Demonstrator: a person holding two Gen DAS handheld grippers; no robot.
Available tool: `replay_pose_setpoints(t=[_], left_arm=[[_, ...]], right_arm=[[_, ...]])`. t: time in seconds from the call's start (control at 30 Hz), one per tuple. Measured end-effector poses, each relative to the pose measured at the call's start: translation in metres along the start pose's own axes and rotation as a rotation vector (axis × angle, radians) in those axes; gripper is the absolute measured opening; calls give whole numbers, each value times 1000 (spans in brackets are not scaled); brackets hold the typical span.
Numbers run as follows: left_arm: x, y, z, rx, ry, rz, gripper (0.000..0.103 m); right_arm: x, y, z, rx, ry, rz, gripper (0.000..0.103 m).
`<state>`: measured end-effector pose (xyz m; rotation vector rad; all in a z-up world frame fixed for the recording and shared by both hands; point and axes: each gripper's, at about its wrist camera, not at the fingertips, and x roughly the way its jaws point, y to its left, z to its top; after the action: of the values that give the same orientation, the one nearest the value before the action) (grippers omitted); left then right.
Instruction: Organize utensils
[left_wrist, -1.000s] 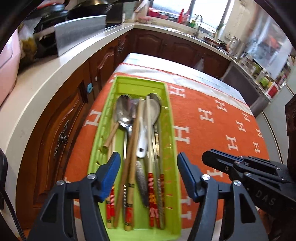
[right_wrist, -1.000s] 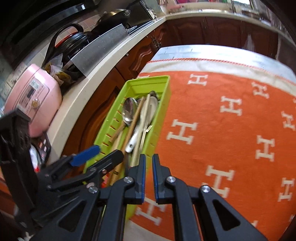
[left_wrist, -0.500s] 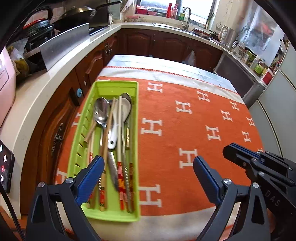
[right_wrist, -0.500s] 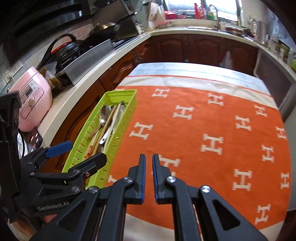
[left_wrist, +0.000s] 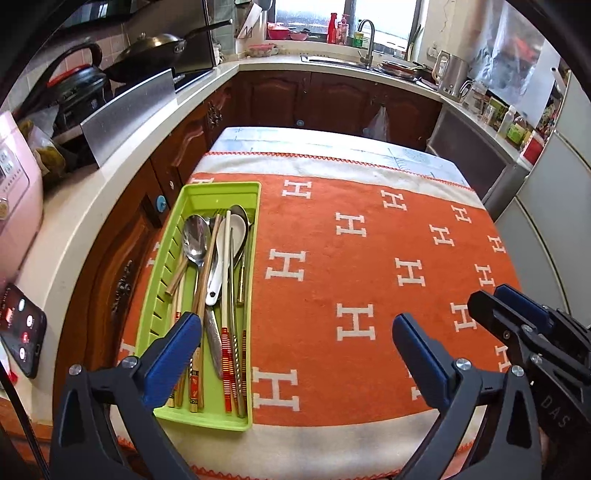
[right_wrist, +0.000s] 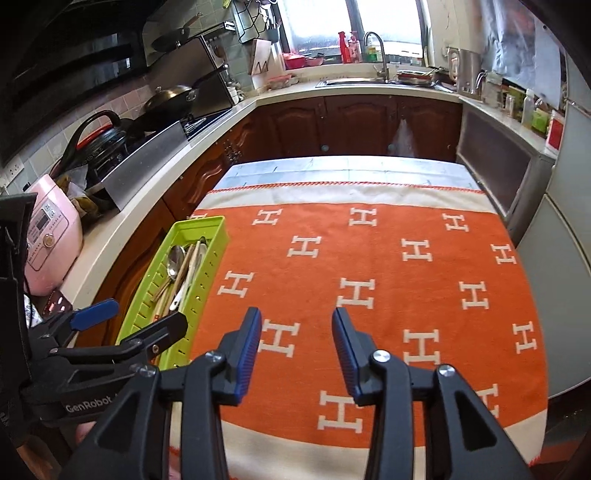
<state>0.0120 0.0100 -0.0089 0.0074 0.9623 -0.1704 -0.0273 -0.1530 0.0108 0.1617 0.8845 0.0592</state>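
Utensils (left_wrist: 218, 280) lie heaped in the green tray (left_wrist: 221, 190) at the left edge of the orange cloth (left_wrist: 369, 258) on the surface. Left claw (left_wrist: 297, 349) hangs above the tray's near end, jaws just opened wide, nothing between them. Right claw (right_wrist: 296, 347) hovers over bare cloth, jaws just parted, empty too.

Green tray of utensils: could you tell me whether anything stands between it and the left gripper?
Nothing visible does. The left gripper, jaws wide and empty, hangs above the near end of the green tray, with only the orange cloth alongside.
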Motion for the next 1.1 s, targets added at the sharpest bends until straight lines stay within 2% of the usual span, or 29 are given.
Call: replay_pose_setpoints(t=[0.6,0.83,1.1], left_arm=[[-11,-18,2,49,-37,49,102],[-17,-18,4,37,-46,43,102],[-17,-18,3,38,-43,44,102]], right_arm=[[-11,-14,-4,21,-33,-36,40],[-20,-12,-3,11,-70,-41,40],[-21,-12,-4,10,-74,-44,40]])
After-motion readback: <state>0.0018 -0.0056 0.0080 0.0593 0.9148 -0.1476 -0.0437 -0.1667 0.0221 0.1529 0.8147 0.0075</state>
